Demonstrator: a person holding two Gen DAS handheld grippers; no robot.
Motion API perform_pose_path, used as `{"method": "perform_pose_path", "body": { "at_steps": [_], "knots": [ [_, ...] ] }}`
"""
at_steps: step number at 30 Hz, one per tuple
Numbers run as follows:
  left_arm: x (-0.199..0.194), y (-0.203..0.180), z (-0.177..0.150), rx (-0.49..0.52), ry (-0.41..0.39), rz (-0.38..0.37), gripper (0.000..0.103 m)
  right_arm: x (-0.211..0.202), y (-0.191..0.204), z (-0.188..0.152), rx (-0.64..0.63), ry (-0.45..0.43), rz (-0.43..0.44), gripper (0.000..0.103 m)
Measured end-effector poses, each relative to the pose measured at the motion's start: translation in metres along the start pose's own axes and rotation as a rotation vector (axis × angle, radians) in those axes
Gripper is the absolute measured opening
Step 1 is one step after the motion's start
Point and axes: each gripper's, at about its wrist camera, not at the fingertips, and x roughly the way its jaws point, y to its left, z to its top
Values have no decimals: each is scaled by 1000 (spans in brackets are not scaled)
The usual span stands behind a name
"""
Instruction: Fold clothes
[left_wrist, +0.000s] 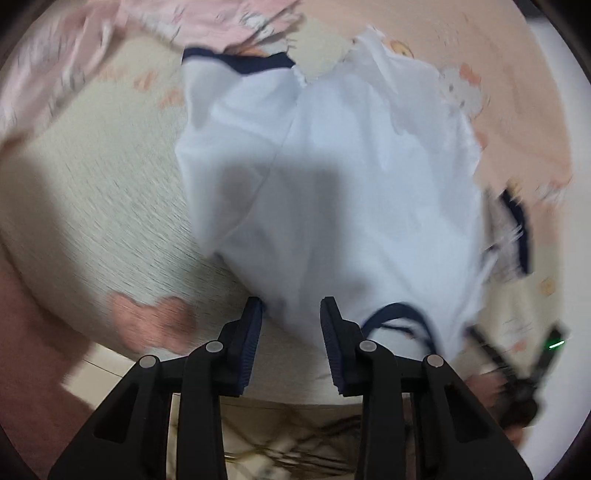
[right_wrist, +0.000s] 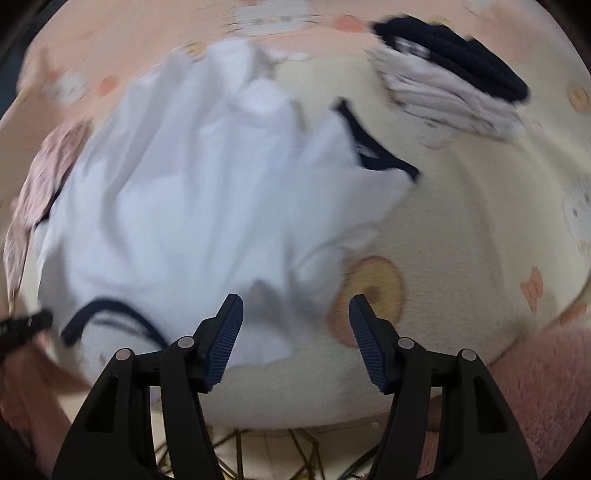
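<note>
A white T-shirt with navy trim (left_wrist: 325, 177) lies spread and rumpled on a cream patterned blanket (left_wrist: 92, 206). My left gripper (left_wrist: 291, 306) is open, its jaws either side of the shirt's near edge beside the navy collar (left_wrist: 402, 314). In the right wrist view the same shirt (right_wrist: 207, 192) lies left of centre. My right gripper (right_wrist: 295, 306) is open and empty over the shirt's near right corner. The right gripper (left_wrist: 524, 365) shows at the lower right of the left wrist view. Both views are motion blurred.
A pink garment (left_wrist: 74, 48) lies at the far left. A stack of folded clothes, white with a dark one on top (right_wrist: 450, 81), sits at the far right. A pink fuzzy surface (right_wrist: 546, 387) lies near right. The bed's near edge (right_wrist: 295, 417) runs below the grippers.
</note>
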Motion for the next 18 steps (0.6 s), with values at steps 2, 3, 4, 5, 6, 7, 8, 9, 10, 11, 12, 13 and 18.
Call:
{"method": "perform_pose_path", "body": {
  "at_steps": [2, 3, 4, 5, 6, 7, 8, 9, 10, 11, 12, 13, 18],
  "knots": [
    [3, 11, -2, -71, 13, -69, 35, 14, 9, 16, 45, 35, 30, 62],
    [5, 16, -4, -101, 11, -95, 35, 19, 10, 15, 45, 73, 85, 59],
    [7, 20, -6, -129, 12, -124, 35, 24, 11, 13, 41, 119, 150, 57],
    [9, 24, -10, -162, 12, -158, 35, 26, 14, 12, 30, 134, 170, 56],
    [9, 27, -16, -182, 7, -177, 35, 26, 17, 12, 18, 134, 173, 55],
    [10, 28, -19, -192, -7, -185, 35, 25, 21, 12, 8, 134, 177, 54],
    [12, 28, -20, -200, -21, -190, 35, 25, 22, 12, 10, 131, 180, 53],
    [18, 27, -14, -196, -39, -186, 35, 26, 22, 13, 18, 126, 183, 51],
    [17, 27, -12, -192, -66, -179, 35, 26, 21, 15, 33, 112, 181, 50],
    [14, 29, -9, -191, -94, -174, 35, 27, 20, 18, 52, 93, 176, 49],
    [20, 26, -7, -189, -111, -170, 35, 28, 20, 21, 59, 76, 168, 49],
    [22, 26, -4, -177, -122, -164, 35, 30, 21, 23, 63, 60, 158, 49],
    [23, 2, 4, 0, -146, -9, 6, 32, 49, 27, -74, 46, 125, 17]
  ]
}}
